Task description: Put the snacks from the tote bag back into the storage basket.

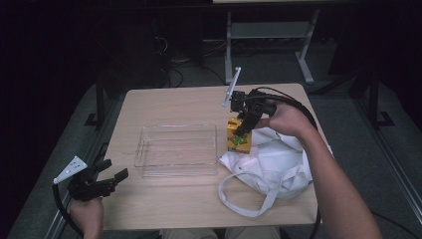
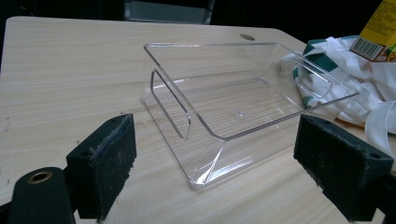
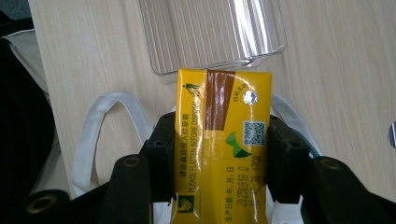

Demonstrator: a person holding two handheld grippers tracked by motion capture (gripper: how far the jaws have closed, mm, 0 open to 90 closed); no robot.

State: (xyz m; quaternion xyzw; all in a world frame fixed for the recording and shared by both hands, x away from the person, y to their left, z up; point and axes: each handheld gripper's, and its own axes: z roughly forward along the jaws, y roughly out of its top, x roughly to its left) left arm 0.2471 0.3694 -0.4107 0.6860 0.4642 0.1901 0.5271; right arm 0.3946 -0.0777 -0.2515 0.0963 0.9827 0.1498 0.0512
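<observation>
Right gripper view shows the right gripper (image 3: 219, 154) clamped on a yellow carton (image 3: 222, 144), its QR code visible; high view places it above the bag (image 1: 273, 164), right of the tray (image 1: 176, 149). Left gripper (image 1: 107, 177) fingers (image 2: 105, 163) apart.

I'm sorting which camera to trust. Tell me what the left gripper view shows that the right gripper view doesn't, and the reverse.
Left gripper view alone: its own hand-held gripper, jaws wide apart with nothing between them, and a barcode on the yellow carton.

Right gripper view alone: the carton's top face with its foil straw seal and QR code, clamped between that hand-held gripper.

Both: the clear plastic tray, white bag, wooden table.
</observation>
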